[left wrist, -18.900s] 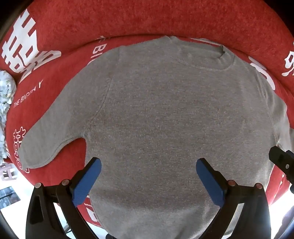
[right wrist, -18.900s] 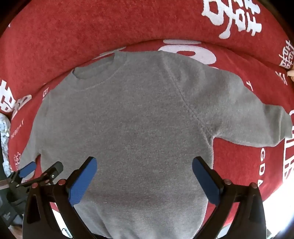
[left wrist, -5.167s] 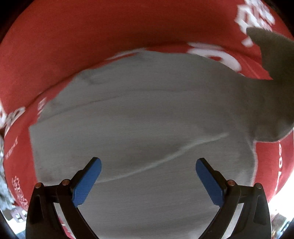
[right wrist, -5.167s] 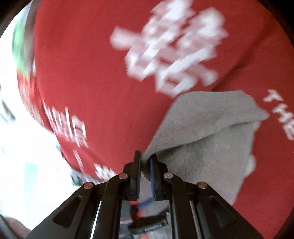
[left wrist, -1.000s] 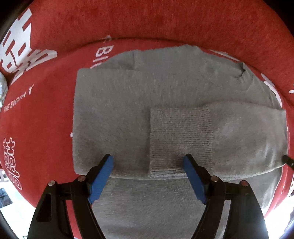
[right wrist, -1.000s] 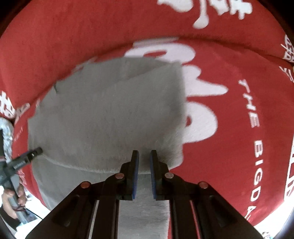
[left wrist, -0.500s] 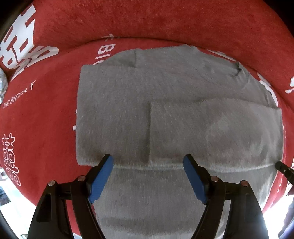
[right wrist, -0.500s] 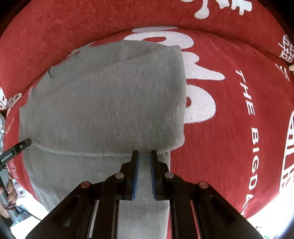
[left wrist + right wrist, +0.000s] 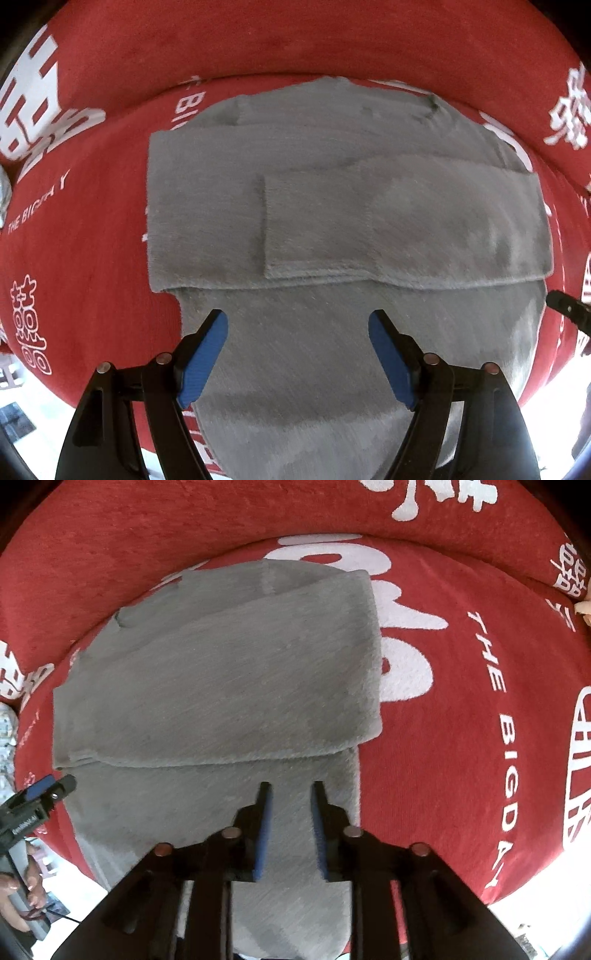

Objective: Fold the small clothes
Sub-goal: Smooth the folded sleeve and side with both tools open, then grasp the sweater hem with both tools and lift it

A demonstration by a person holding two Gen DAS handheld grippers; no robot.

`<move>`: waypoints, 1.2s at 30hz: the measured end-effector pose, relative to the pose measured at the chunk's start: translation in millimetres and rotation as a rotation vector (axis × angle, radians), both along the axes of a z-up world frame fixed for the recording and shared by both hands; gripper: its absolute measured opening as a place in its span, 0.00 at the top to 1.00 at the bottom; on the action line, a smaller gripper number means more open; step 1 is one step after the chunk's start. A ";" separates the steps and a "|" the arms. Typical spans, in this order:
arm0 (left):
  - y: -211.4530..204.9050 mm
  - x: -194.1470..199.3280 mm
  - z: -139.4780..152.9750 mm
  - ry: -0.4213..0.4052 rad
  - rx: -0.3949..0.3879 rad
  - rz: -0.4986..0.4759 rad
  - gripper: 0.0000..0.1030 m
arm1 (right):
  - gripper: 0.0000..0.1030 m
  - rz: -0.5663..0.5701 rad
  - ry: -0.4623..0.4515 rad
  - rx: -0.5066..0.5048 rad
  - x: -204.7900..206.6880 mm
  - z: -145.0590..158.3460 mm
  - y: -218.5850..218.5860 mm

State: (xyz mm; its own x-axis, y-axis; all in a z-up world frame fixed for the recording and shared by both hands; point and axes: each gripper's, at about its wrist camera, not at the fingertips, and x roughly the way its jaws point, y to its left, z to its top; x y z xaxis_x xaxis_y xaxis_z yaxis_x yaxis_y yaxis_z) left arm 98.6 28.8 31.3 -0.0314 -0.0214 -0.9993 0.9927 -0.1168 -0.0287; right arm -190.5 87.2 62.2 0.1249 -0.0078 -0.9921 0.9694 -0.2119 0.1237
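Note:
A grey sweater (image 9: 332,229) lies flat on a red cover (image 9: 92,258), neck at the far side, both sleeves folded across the chest; it also shows in the right wrist view (image 9: 221,686). My left gripper (image 9: 297,354) is open and empty, above the lower body of the sweater. My right gripper (image 9: 290,819) is open with a narrow gap and empty, above the sweater's lower right part. The left gripper's tip shows in the right wrist view (image 9: 44,794), and the right gripper's tip shows in the left wrist view (image 9: 569,310).
The red cover (image 9: 480,664) has white lettering and a raised padded back along the far side (image 9: 295,40). The near edge drops off to a bright floor (image 9: 33,406). A patterned cloth (image 9: 5,731) lies at the far left.
Both grippers have pulled back toward the sweater's hem. My right gripper's jaws, shut half a second ago, have parted. The sleeves stay folded.

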 end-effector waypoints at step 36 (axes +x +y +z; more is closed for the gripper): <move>73.4 -45.3 -11.6 -0.026 0.108 0.109 0.00 | 0.39 -0.060 -0.489 0.070 -57.1 -20.3 60.8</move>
State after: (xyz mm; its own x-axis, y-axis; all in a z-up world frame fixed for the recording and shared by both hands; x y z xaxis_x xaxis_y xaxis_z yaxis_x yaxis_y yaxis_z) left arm 53.4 102.2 19.7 -0.0086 0.0844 -0.9964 0.9999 -0.0059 -0.0091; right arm -247.6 148.1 41.8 0.5768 0.0356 -0.8161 0.7876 -0.2894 0.5440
